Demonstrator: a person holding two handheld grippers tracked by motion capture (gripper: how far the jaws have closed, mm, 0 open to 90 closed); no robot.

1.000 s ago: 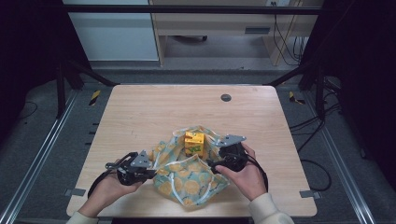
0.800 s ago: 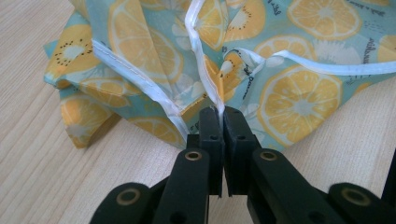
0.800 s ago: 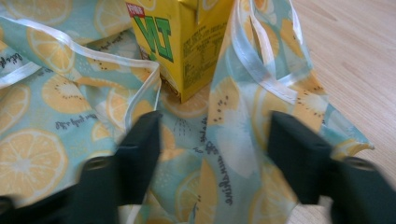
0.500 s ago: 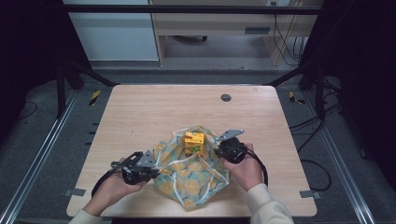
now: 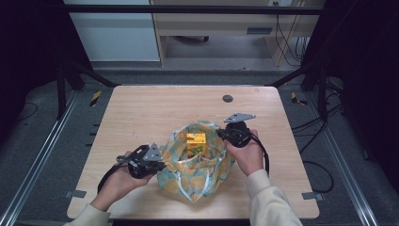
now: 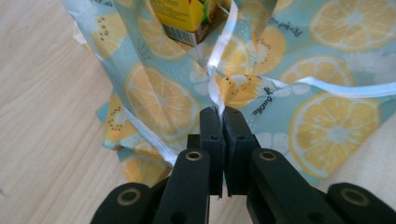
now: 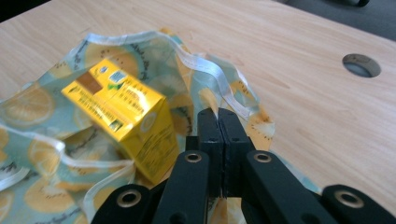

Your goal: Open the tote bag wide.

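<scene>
On the table [image 5: 141, 113], both tongs [image 6: 219, 114] [image 7: 218, 116] pinch the bag [image 5: 197, 174] around an upright carton [image 5: 195, 142].

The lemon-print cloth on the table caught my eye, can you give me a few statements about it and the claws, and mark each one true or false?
1. A yellow cardboard carton sits inside the pale blue cloth bag printed with lemon slices. True.
2. The left claw is shut on the bag's white ribbon trim. True.
3. The right claw is wide open, well away from the bag. False: its jaws are closed at the bag's edge, with cloth around them.
4. The bag lies on the grey floor. False: it lies on the light wooden table.
5. The table has a small round hole near its far edge. True.
</scene>
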